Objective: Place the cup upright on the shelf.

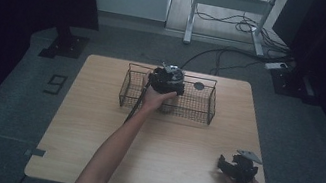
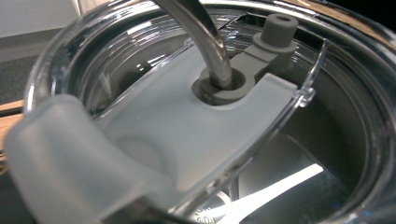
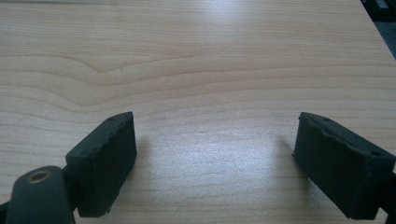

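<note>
The clear lid (image 2: pixel 196 135) with its metal straw (image 2: pixel 205 42) sits right up against the left gripper's camera — whether those jaws grip it, I cannot tell. Near the person, the right gripper (image 3: pixel 215 163) rests over bare table (image 3: pixel 196 56), jaws wide apart. Farther off, the left gripper (image 1: pixel 169 80) hangs in the wire basket (image 1: pixel 198 109).

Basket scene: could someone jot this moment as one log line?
left tongs: over basket, at clear lidded cup | right tongs: open, above table
</note>
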Demonstrator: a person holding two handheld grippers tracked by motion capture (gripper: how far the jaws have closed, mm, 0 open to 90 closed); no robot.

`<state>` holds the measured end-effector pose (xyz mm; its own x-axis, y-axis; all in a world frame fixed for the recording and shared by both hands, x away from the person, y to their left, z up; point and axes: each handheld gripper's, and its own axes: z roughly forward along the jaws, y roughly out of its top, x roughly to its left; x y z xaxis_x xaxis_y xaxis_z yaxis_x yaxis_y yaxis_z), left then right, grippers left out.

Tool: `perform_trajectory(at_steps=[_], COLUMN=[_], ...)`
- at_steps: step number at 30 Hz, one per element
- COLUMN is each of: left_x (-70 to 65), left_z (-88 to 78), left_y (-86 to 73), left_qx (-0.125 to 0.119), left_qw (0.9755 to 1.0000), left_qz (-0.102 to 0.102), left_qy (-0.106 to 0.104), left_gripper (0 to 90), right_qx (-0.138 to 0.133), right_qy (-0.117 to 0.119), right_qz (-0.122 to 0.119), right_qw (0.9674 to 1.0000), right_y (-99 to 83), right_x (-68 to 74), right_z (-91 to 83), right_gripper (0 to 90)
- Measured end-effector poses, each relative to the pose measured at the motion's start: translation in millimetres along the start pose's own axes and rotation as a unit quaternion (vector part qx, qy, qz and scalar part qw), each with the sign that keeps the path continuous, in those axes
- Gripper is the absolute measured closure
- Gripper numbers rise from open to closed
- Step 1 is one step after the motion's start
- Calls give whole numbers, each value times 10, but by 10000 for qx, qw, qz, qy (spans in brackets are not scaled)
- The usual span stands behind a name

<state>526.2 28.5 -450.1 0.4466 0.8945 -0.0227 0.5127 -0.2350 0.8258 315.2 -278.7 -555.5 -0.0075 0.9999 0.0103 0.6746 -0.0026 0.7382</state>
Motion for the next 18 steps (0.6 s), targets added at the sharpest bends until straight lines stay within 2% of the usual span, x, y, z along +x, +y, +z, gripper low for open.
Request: perform_trajectory(at_steps=[10, 18], left_x=[-30, -19], left_z=[56, 45], left_y=[-67, -114], left_qx=[77, 16], left_qw=[10000, 10000], left_qz=[-7, -27], left_qy=[-35, -75], left_gripper=[39, 38], right_qx=[-1, -1], right_qy=[1, 0], right_qz=[7, 7], right_qw=[10000, 10000], right_y=[0, 0], right_x=[1, 1], right_z=[0, 0], right_gripper=[128, 128])
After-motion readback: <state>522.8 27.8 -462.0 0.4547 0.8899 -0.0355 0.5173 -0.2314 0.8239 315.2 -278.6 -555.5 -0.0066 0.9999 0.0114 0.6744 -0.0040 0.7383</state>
